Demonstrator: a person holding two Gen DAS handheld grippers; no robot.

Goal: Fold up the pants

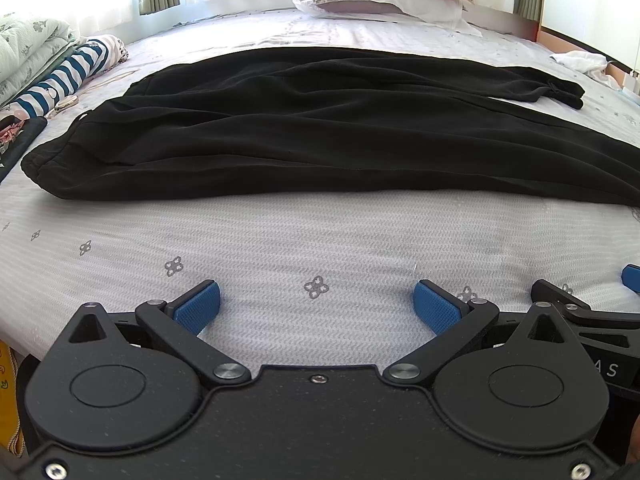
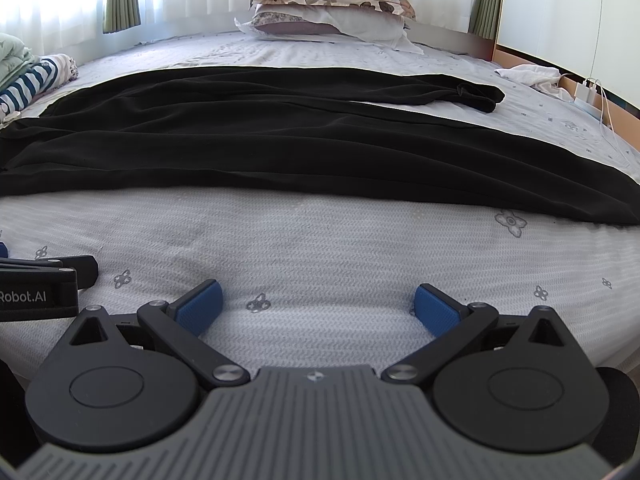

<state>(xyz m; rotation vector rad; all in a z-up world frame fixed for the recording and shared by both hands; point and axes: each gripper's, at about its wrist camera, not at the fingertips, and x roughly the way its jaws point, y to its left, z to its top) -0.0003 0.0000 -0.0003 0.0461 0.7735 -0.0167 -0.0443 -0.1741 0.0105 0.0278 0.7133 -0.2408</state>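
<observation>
Black pants [image 1: 320, 128] lay spread crosswise on the bed [image 1: 320, 240], waistband end toward the left, legs running out to the right; the far leg's cuff [image 2: 480, 98] sat apart from the near leg, which ran off past the right of both views. Laid this way, long axis side to side, the near edge faced both tools squarely, probably so each could take one end of it. Fabric showed soft ridges and creases, not yet smoothed; no fold appeared made, so the task looked to be at its start. Left hand-held gripper [image 1: 318, 304] hung low over bare sheet short of the pants, blue pads [image 1: 198, 306] splayed wide, nothing between them. Right hand-held gripper [image 2: 318, 306] likewise released and empty, pads [image 2: 436, 314] wide apart, just beside the left one; each tool's edge showed in the other's view. Both aimed at the garment's near edge, well clear of it, a ready stance rather than a grasp. Folded bedding and a striped cloth [image 1: 68, 76] were stacked at the left edge, pillows [image 2: 328, 8] piled at the head, a white cloth [image 2: 528, 74] at the far right: all kept off the middle, leaving room for folding. Judgement: the next move likely called for pinching one leg and carrying it over the other; thin, dark cloth may make catching a single layer difficult.
</observation>
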